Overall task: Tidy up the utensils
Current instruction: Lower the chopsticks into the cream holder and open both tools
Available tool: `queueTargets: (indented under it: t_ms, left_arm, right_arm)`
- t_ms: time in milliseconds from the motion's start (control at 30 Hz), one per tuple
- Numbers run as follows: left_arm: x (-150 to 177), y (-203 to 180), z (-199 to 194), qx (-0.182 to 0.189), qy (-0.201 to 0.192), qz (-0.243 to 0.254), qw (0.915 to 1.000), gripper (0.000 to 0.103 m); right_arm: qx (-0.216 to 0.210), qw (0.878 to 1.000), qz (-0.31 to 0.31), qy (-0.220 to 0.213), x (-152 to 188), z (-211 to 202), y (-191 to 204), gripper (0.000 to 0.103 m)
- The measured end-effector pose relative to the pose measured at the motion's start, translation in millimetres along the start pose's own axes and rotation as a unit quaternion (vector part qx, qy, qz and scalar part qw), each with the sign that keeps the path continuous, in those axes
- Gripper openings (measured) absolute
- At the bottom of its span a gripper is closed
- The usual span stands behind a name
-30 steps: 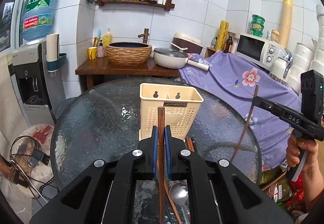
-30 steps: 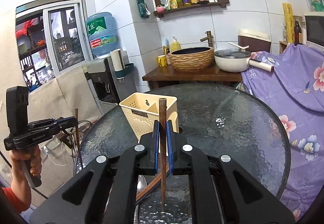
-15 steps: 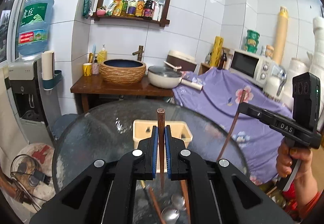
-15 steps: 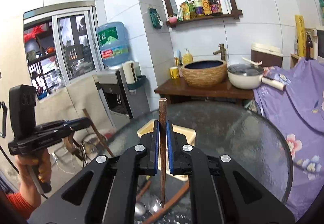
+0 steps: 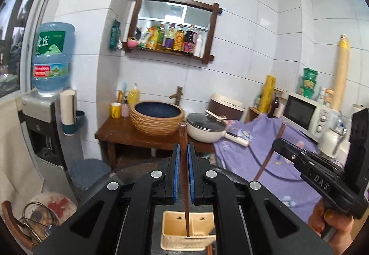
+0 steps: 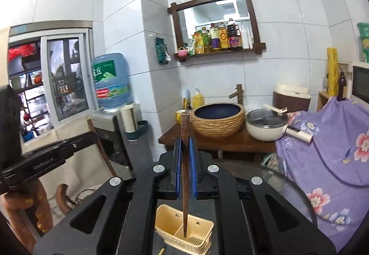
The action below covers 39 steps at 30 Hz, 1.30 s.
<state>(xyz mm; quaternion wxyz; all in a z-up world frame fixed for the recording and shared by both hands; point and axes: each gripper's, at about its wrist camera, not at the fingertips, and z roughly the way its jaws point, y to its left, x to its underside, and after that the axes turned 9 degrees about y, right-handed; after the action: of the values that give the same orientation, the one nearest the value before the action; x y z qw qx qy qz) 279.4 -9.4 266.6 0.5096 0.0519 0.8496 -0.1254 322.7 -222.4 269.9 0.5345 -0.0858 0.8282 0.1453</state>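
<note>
My left gripper (image 5: pixel 182 155) is shut on a dark wooden chopstick (image 5: pixel 183 139) that stands upright, its thin tip hanging over the beige utensil holder (image 5: pixel 175 225) far below. My right gripper (image 6: pixel 183 151) is shut on a second wooden chopstick (image 6: pixel 185 126), also upright, with its tip above the same beige holder (image 6: pixel 168 220). In the left wrist view the right gripper (image 5: pixel 276 143) shows at the right with its chopstick (image 5: pixel 267 158) slanting down. The left gripper's black body (image 6: pixel 46 158) crosses the left side of the right wrist view.
The holder stands on a round glass table (image 6: pixel 297 197). Behind it are a wooden stand (image 5: pixel 120 132) with a woven basin (image 5: pixel 156 119) and a white pot (image 5: pixel 205 128), a water dispenser (image 5: pixel 43 130) at left, and a purple floral cloth (image 5: pixel 288 169) at right.
Both grippers have risen well above the table with their chopsticks still gripped. The holder has dropped from mid-frame to the bottom of both views, and the table's spoons have left view.
</note>
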Motion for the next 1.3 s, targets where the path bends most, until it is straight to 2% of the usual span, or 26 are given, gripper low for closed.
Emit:
queueTargets:
  t_ms: [133, 300, 467, 800, 1000, 1033, 1100, 1167, 1300]
  left_arm:
    - [10.6, -2.1, 24.1, -0.018, 0.005, 0.001, 0.9998, 0.007]
    - [47.3, 1.9, 59.6, -0.024, 0.034, -0.002, 0.9992, 0.007]
    - [75.0, 11.1, 83.4, -0.023, 0.066, -0.009, 0.9975, 0.007]
    - [106.6, 19.6, 113.5, -0.026, 0.108, -0.014, 0.9938, 0.007]
    - [115.0, 20.5, 121.8, -0.024, 0.124, -0.019, 0.9918, 0.007]
    - [115.6, 20.1, 121.6, -0.023, 0.125, -0.017, 0.9917, 0.009]
    - [116.6, 18.4, 118.5, -0.022, 0.121, -0.012, 0.9923, 0.026]
    - [118.0, 16.6, 112.4, -0.023, 0.109, -0.012, 0.9937, 0.057]
    - [123.1, 13.1, 92.7, -0.020, 0.084, -0.004, 0.9962, 0.075]
  right_arm:
    - [0.020, 1.000, -0.003, 0.004, 11.8, 23.1, -0.1, 0.008]
    - [0.025, 0.999, 0.008, 0.037, 49.7, 59.6, -7.7, 0.008]
    - [0.030, 0.997, 0.019, 0.065, 78.5, 79.5, -15.8, 0.008]
    - [0.030, 0.994, 0.045, 0.094, 102.9, 99.2, -31.0, 0.008]
    - [0.035, 0.994, 0.055, 0.090, 106.7, 100.4, -39.2, 0.008]
    - [0.032, 0.994, 0.058, 0.089, 107.0, 100.0, -40.9, 0.009]
    - [0.031, 0.994, 0.058, 0.088, 107.2, 98.9, -41.7, 0.019]
    - [0.032, 0.995, 0.063, 0.075, 108.5, 93.2, -42.9, 0.058]
    - [0.029, 0.995, 0.071, 0.060, 115.2, 78.8, -44.4, 0.060]
